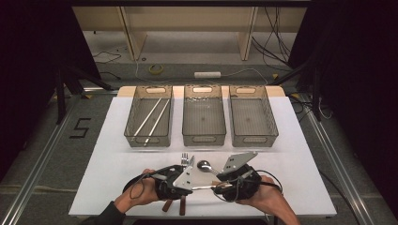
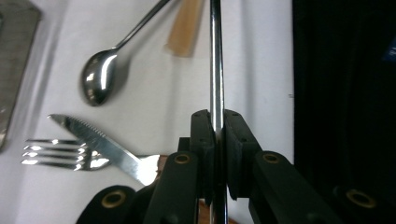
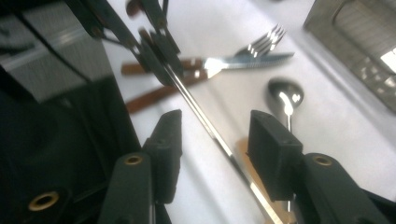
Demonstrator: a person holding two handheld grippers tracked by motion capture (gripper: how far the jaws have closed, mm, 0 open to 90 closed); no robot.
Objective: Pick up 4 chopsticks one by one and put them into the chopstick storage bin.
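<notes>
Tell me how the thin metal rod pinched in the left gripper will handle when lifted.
The metal rod looks straight and unbending, so probably stiff. Its polished, narrow surface may slip or pivot between the left gripper jaws. Set down, it would likely roll on the table.

A black "5" (image 1: 80, 127) is marked on the floor left of the table (image 1: 300, 178)

three baskets (image 1: 202, 136) stood in a row across the middle of the frame on the table (image 1: 300, 159); two rods (image 1: 151, 121) lay in the left one. below them, a spoon (image 1: 206, 166) lay right of a fork (image 1: 185, 158).
</notes>
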